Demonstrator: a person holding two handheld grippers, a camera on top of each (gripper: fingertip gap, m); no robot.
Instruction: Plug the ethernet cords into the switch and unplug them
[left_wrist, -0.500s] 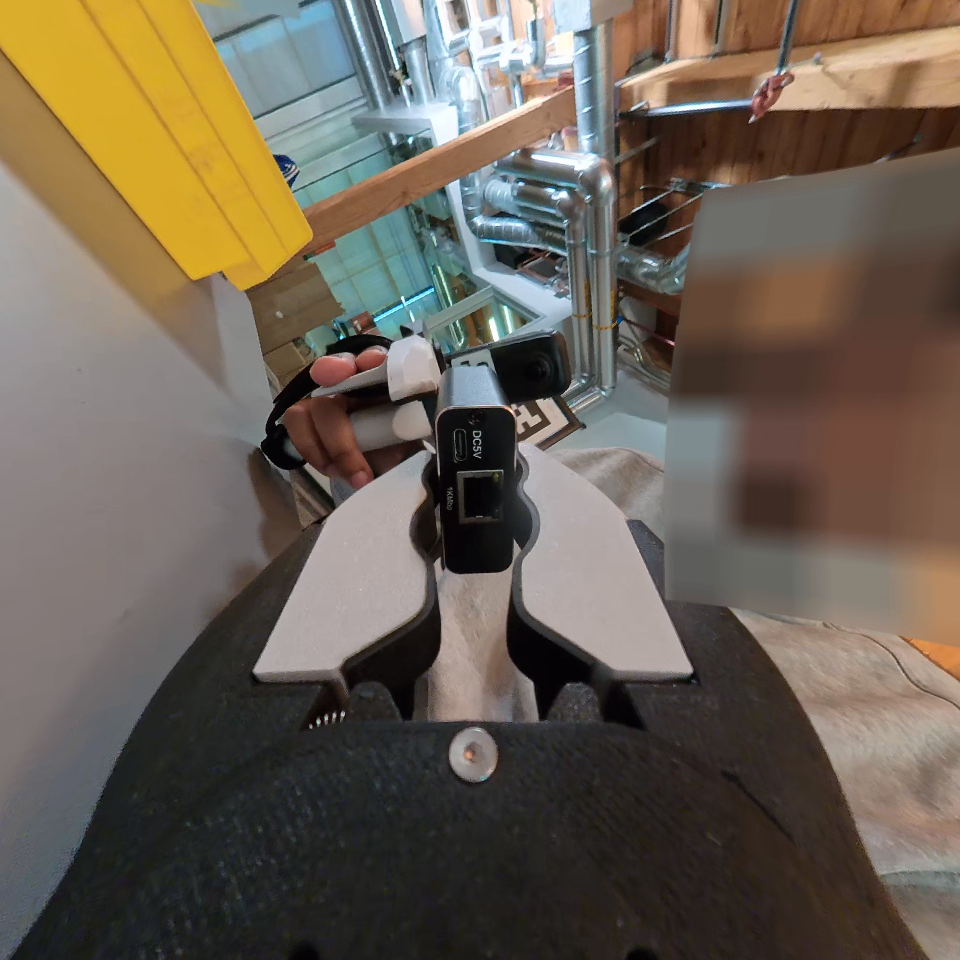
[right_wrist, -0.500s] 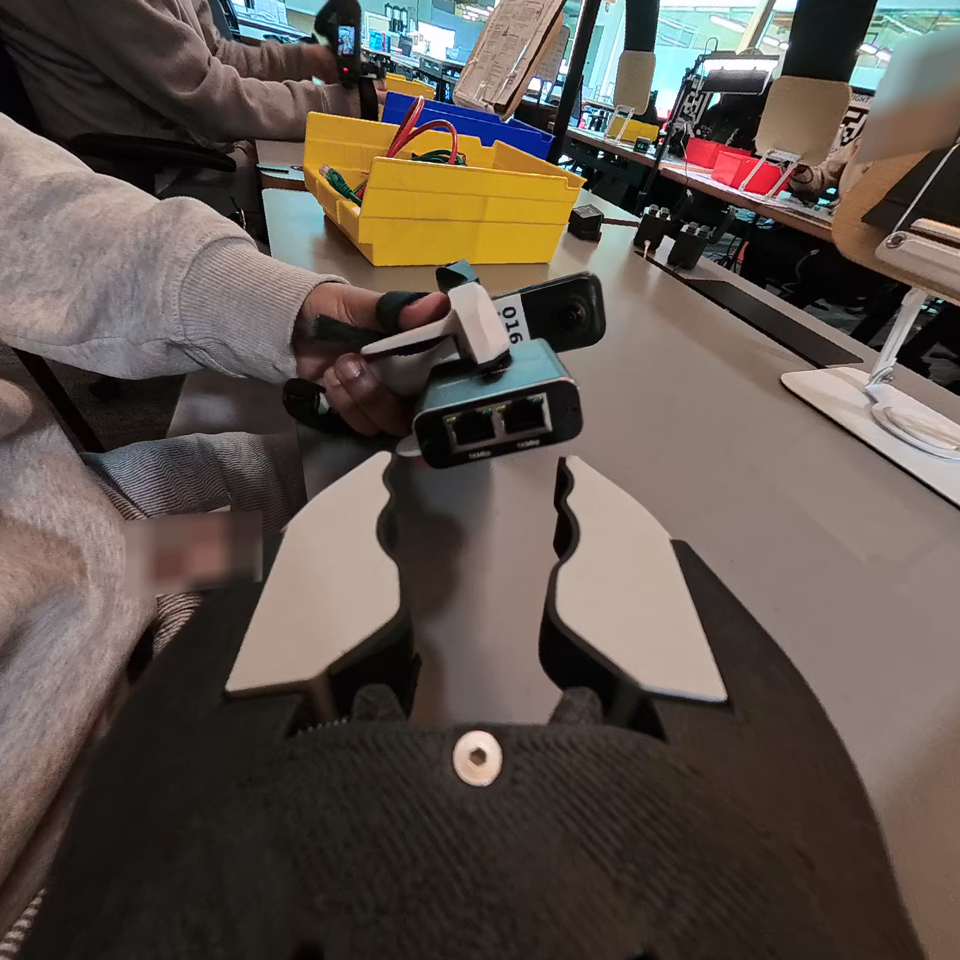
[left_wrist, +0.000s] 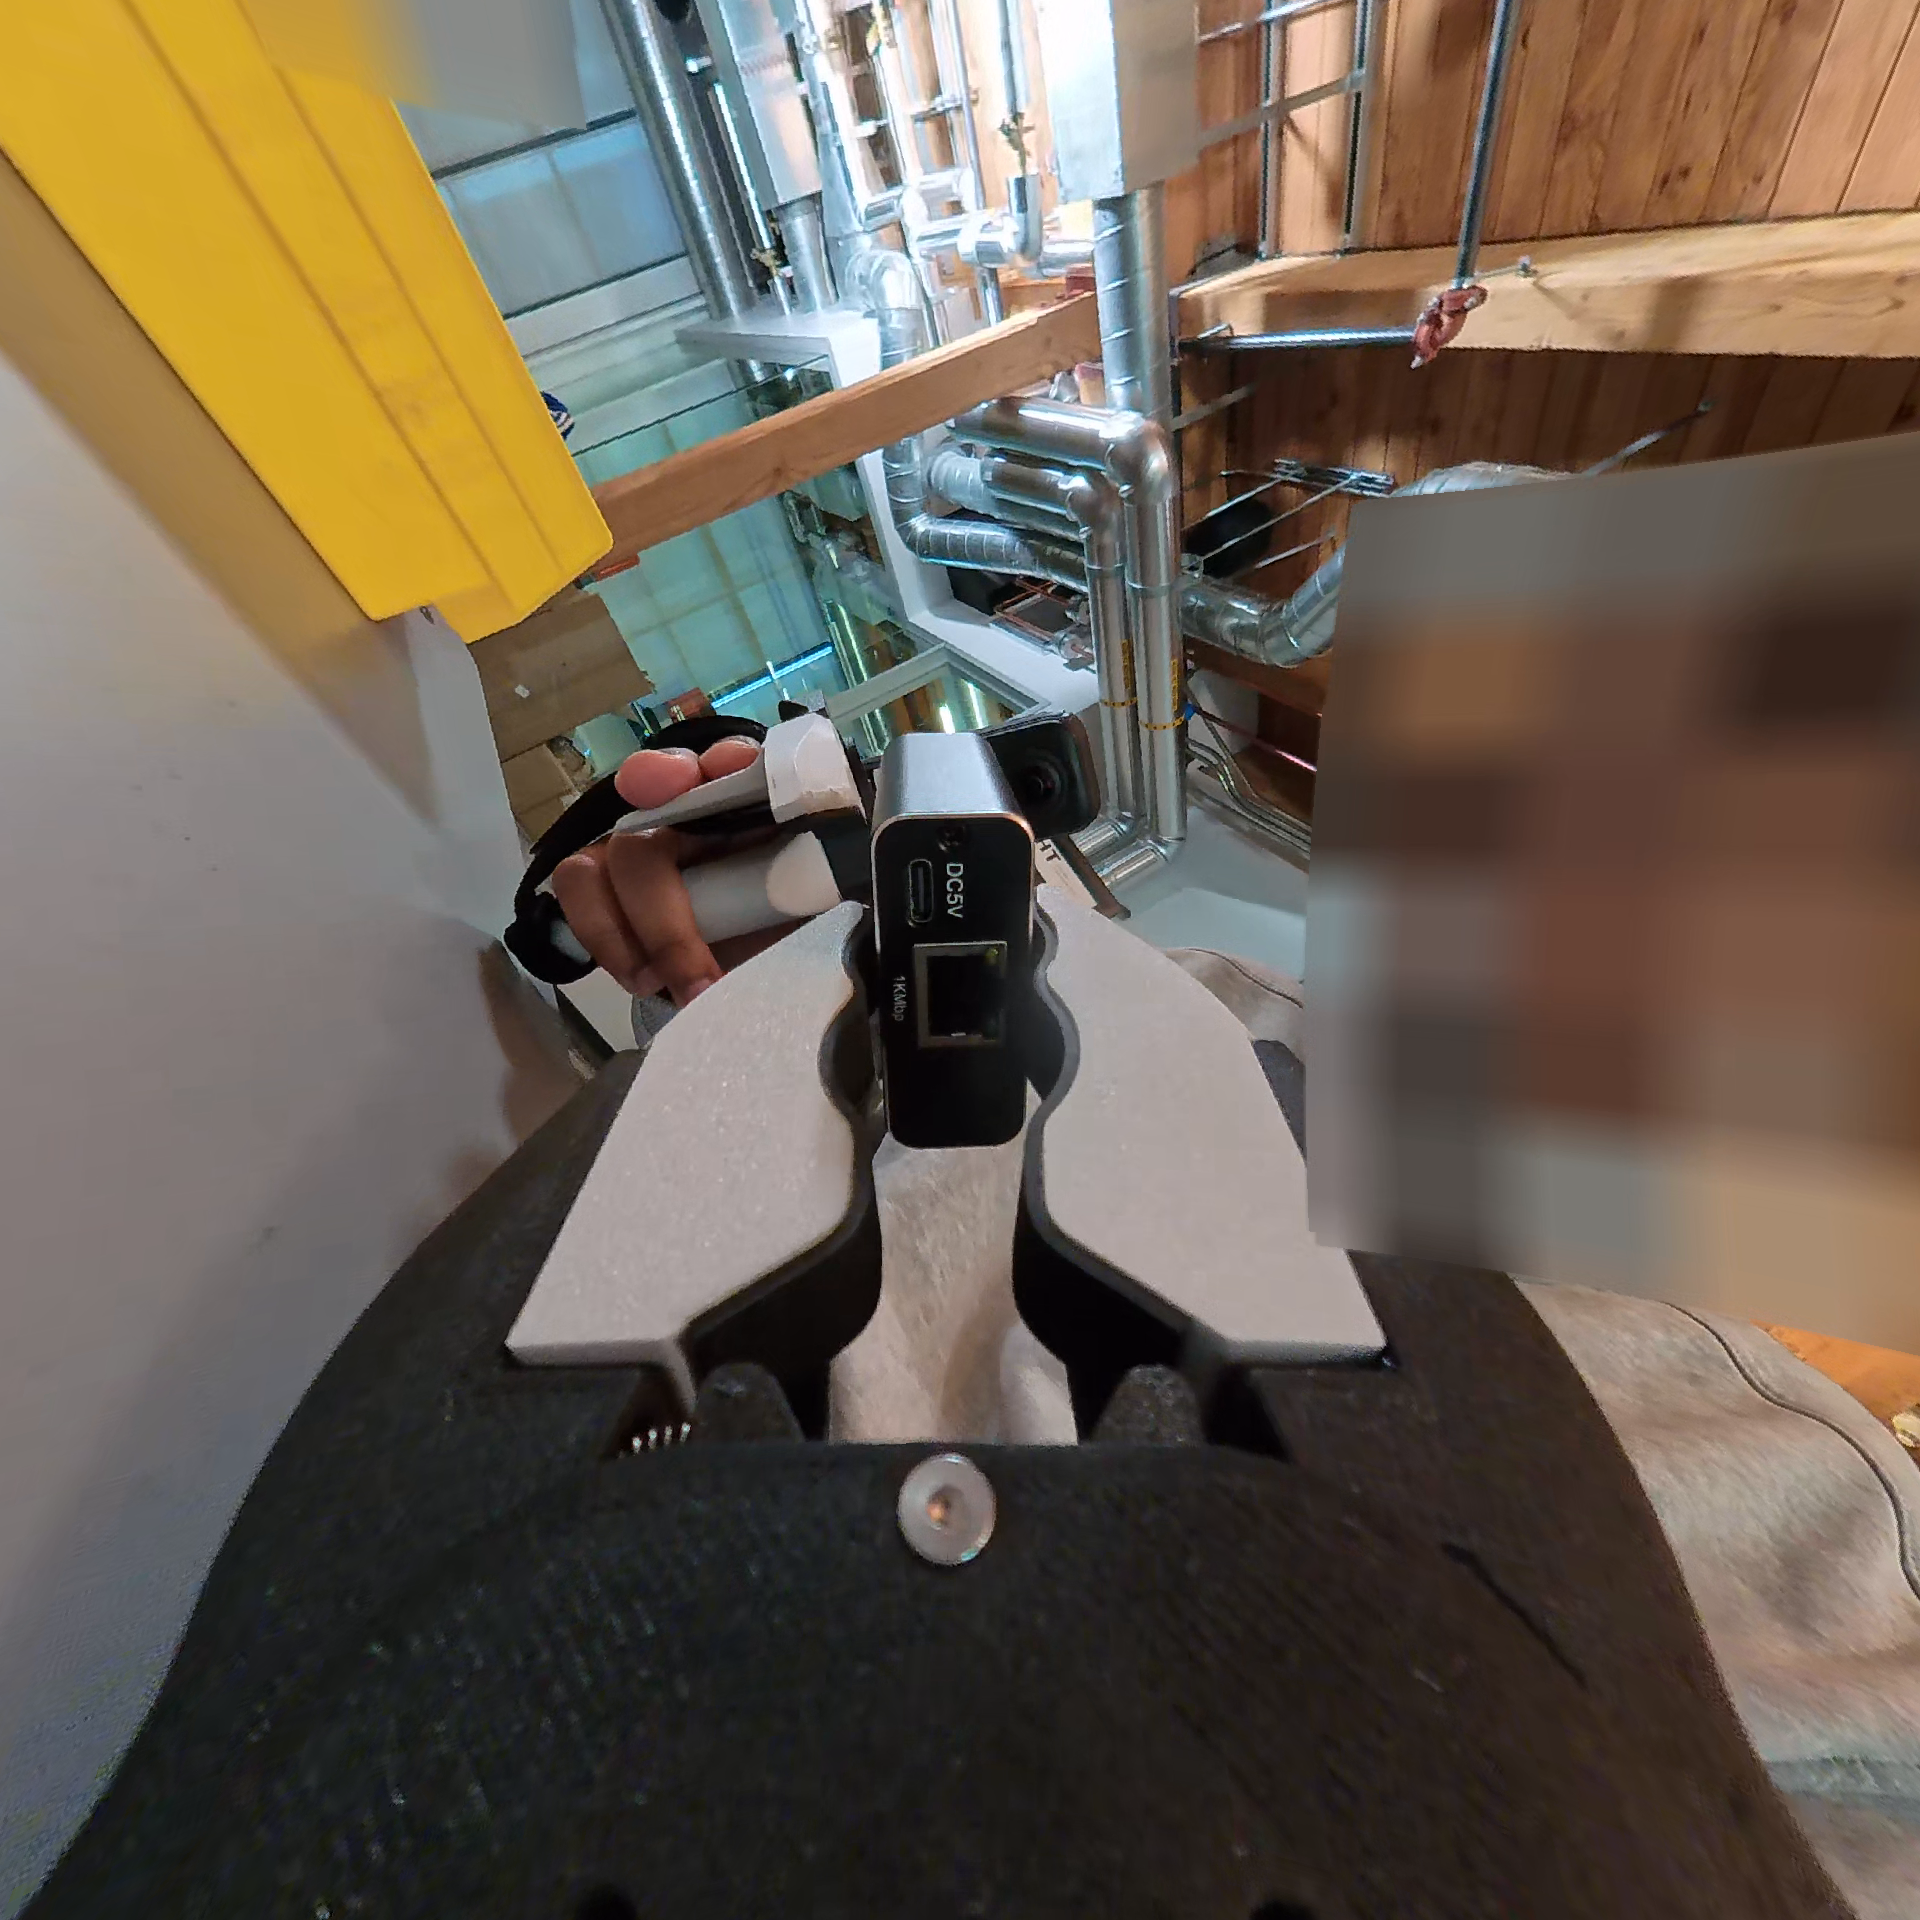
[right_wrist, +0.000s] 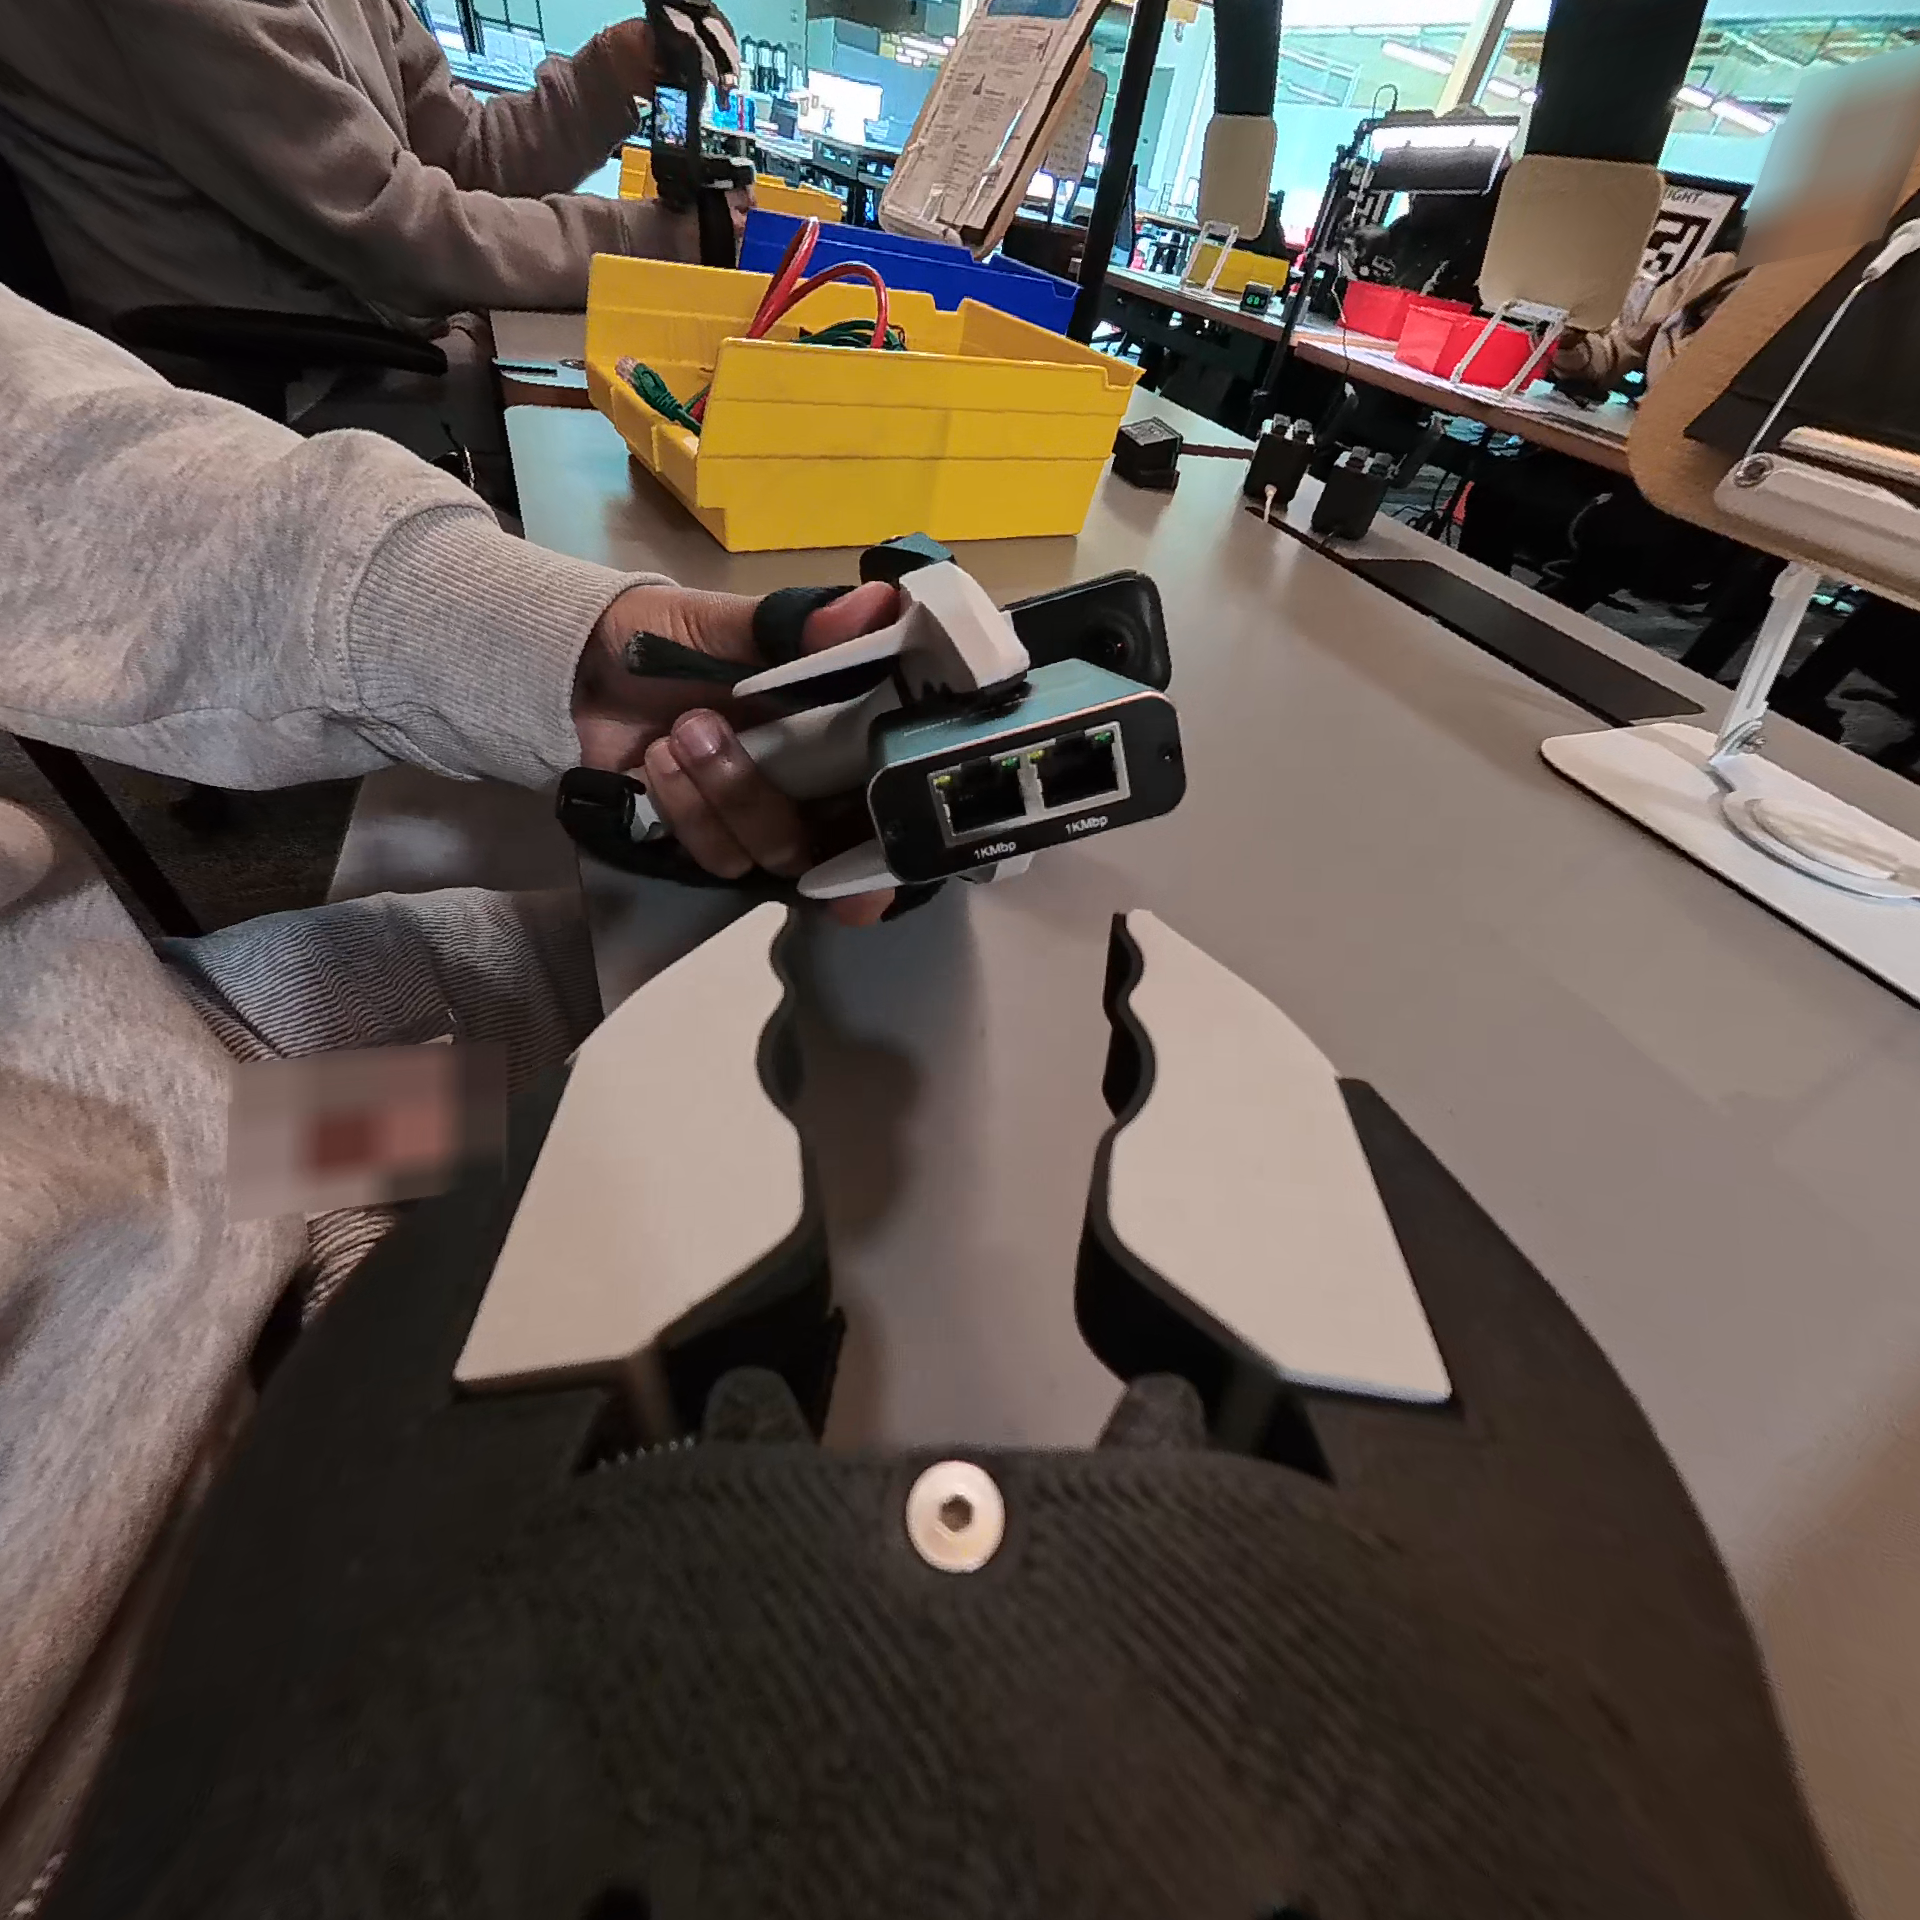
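While left tongs (left_wrist: 951, 997) clamp the switch (left_wrist: 953, 961) aloft, right tongs (right_wrist: 951, 1023) gape empty; next, fetching a cord (right_wrist: 831, 301) from the yellow bin (right_wrist: 894, 457).

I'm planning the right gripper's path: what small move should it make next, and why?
Probably swing the right gripper toward the yellow bin to fetch a cord. Its jaws stand open and empty, the left gripper already clamps the switch, both facing ports are empty, and the red cord and green cord lie in that bin.

left wrist: tilted upward, close on switch (left_wrist: 954, 940); right wrist: faces table (right_wrist: 1455, 935); both share switch
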